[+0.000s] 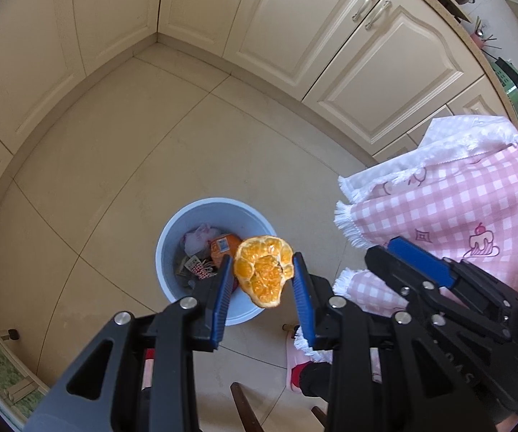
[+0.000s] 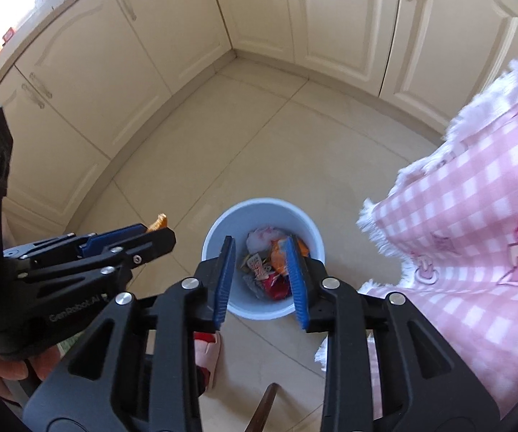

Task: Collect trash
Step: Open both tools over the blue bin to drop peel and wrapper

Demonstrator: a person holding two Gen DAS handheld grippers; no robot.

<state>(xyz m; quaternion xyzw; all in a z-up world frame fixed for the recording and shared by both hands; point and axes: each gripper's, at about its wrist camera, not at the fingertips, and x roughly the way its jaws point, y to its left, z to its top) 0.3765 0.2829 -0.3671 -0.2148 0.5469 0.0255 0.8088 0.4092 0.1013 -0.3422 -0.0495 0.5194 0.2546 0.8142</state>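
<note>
A light blue trash bin [image 1: 172, 230] stands on the tiled floor, holding wrappers and a tissue; it also shows in the right wrist view [image 2: 219, 230]. My left gripper [image 1: 263, 270] holds a piece of orange peel [image 1: 264, 270] between its blue pads, above the bin's right rim. In the right wrist view the left gripper [image 2: 151, 234] sits at left with a bit of orange peel [image 2: 159, 221] at its tip. My right gripper [image 2: 260, 257] is open and empty above the bin; it also shows at the right of the left wrist view [image 1: 399, 252].
A pink checked tablecloth [image 1: 457, 201] with white fringe hangs at the right, also in the right wrist view [image 2: 475, 216]. Cream kitchen cabinets [image 1: 331, 36] line the floor's far sides. A pink slipper [image 2: 208, 356] and dark wooden chair legs [image 1: 244, 410] are near the bottom.
</note>
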